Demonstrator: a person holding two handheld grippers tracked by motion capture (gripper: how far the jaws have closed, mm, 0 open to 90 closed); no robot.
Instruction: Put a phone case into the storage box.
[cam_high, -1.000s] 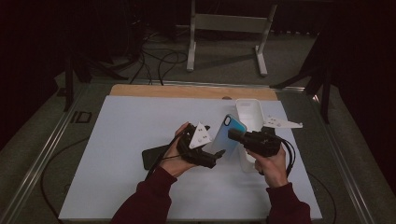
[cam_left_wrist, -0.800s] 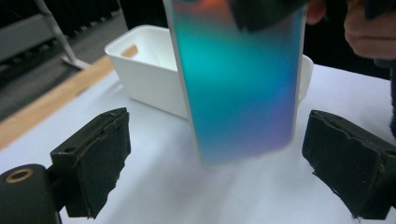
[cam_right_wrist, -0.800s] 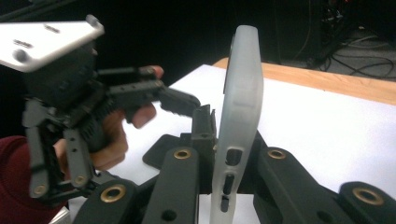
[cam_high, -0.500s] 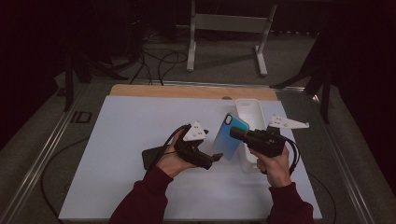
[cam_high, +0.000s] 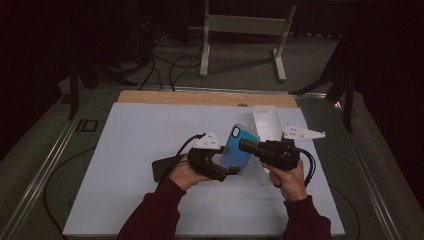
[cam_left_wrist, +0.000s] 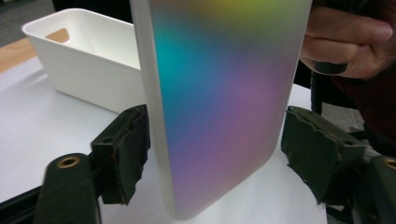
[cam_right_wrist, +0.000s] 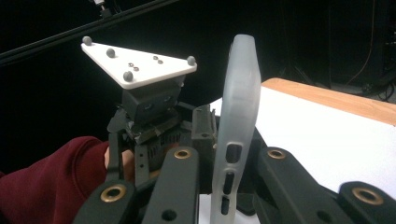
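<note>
Phone case (cam_high: 240, 148), iridescent blue-to-purple with frosted edges, stands upright above the table between the two grippers. One case, two grippers, one bin, one dark slab are all that can be counted.

Right gripper (cam_high: 246, 146) pinches the case by its edge: in the right gripper view the jaws are pressed together on the frosted rim (cam_right_wrist: 237, 135) where the button cut-outs sit. Left gripper (cam_high: 231, 169) has its jaws around the case's lower end; they have just been closing. In the left gripper view the left pad (cam_left_wrist: 126, 151) lies just beside or against the case's edge, I cannot tell which, while the right pad (cam_left_wrist: 317, 154) stands apart from it, so the jaws are still spread.

Behind the case a white bin (cam_high: 267, 125) rests on the white sheet (cam_high: 135, 135) covering the table, and a wooden strip (cam_high: 200, 98) runs along the sheet's far edge. A flat dark slab (cam_high: 164, 168) lies on the sheet under the left hand. Beyond are a grey floor with cables, a white stand (cam_high: 245, 30) and darkness.

The high view alone shows the camera cut-out at the case's top and the slab; the left gripper view shows the colour sheen close up and the bin's handle slot; the right gripper view shows the case's thin profile.
</note>
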